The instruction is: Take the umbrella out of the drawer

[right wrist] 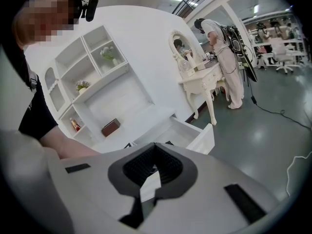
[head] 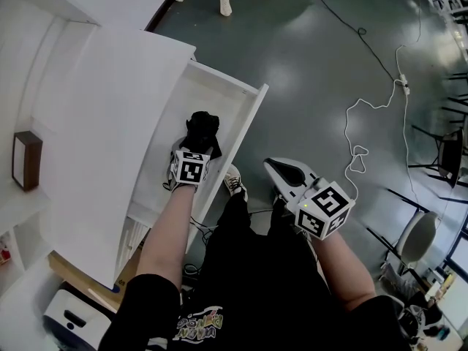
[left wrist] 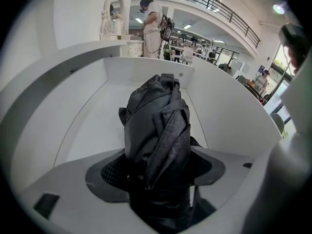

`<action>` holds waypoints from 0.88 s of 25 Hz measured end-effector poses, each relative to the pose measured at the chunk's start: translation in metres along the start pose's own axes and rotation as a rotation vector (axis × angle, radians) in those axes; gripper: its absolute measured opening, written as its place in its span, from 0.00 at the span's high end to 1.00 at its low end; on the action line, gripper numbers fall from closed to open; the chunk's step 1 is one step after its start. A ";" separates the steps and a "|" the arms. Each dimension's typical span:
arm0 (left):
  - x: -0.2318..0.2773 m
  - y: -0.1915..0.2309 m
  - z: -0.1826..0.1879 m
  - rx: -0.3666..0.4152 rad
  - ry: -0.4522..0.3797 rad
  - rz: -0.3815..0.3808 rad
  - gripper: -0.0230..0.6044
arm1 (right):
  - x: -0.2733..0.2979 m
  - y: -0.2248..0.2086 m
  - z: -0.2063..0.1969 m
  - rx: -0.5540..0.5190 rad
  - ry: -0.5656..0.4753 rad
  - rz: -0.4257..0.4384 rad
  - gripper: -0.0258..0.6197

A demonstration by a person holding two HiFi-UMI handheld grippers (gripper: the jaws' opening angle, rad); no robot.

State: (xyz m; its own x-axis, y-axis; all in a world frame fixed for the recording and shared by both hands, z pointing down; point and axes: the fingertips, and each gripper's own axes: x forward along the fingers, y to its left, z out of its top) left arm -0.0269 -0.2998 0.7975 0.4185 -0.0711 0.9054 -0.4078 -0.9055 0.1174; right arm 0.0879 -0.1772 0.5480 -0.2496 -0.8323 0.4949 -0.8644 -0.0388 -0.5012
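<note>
The black folded umbrella [head: 202,126] is inside the open white drawer [head: 253,112] of the cabinet. My left gripper [head: 196,143] is shut on its near end. In the left gripper view the umbrella [left wrist: 158,128] fills the space between the jaws of the left gripper [left wrist: 158,179] and points toward the drawer's far wall [left wrist: 146,68]. Whether it rests on the drawer floor I cannot tell. My right gripper [head: 279,168] hangs to the right of the drawer over the dark floor. In its own view the right gripper [right wrist: 152,173] is shut, with nothing between the pads.
The white cabinet top [head: 95,123] overhangs the drawer on the left. A brown box [head: 26,159] stands on a shelf. White cables [head: 363,107] trail over the floor at the right, near a chair [head: 418,237]. A person [right wrist: 225,57] stands at a white dressing table [right wrist: 204,79].
</note>
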 end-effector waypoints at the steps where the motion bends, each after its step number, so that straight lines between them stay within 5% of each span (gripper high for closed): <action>1: 0.000 0.000 0.000 0.006 0.005 0.008 0.43 | 0.000 0.000 -0.002 -0.002 0.002 0.002 0.96; 22: -0.001 0.006 -0.002 0.005 -0.015 -0.004 0.46 | -0.011 0.005 -0.012 -0.012 0.007 0.019 0.96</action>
State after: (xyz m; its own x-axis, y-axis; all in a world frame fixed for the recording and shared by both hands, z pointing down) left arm -0.0314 -0.3040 0.7977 0.4324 -0.0735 0.8987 -0.4016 -0.9080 0.1190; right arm 0.0814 -0.1613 0.5490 -0.2692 -0.8291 0.4900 -0.8647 -0.0159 -0.5020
